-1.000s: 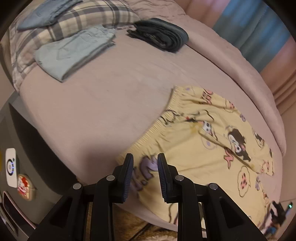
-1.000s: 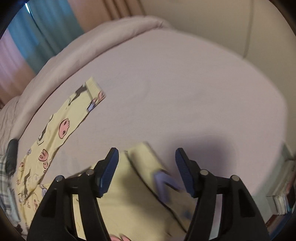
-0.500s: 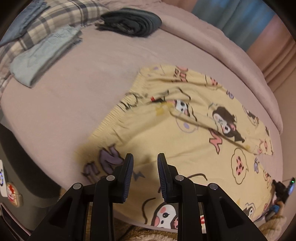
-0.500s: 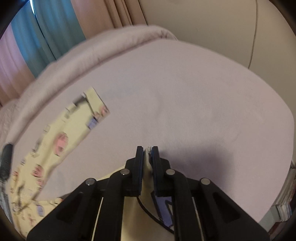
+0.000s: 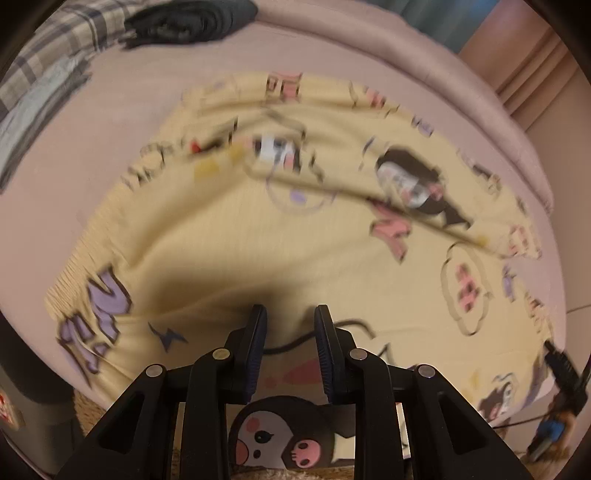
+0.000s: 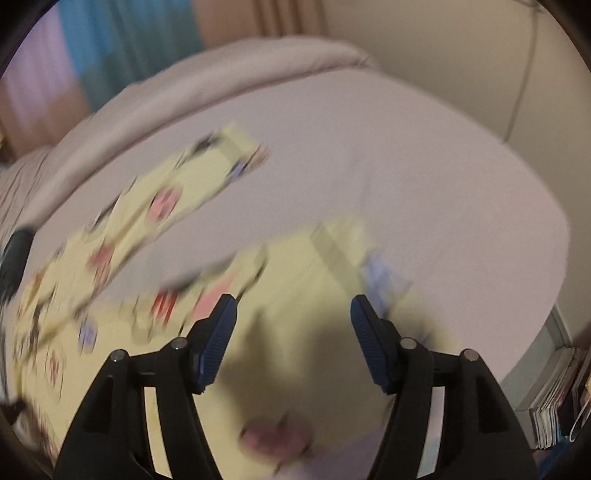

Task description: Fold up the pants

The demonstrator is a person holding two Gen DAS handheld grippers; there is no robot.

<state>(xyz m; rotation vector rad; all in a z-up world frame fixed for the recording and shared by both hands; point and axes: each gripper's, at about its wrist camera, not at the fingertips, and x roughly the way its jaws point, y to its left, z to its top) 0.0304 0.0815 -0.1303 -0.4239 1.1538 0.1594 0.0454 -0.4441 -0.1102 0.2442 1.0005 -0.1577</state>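
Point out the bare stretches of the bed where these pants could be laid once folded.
Bare sheet lies beyond the yellow pants toward the cream wall, and between the waistband and the folded clothes. The plaid pillow corner is crowded.

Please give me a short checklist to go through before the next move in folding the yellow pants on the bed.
1. Yellow pants lie spread on the bed: ok.
2. Fabric lies flat: not ok, a ridge crosses the middle.
3. Left gripper free of cloth: ok, a gap shows between its fingers and nothing sits in it.
4. Right gripper has let go: ok, its jaws are opening, and the cloth lies below them, not pinched.
5. Leg ends lined up: cannot tell, the right wrist view is blurred.
6. Folded clothes at the far end keep clear of the pants: ok.
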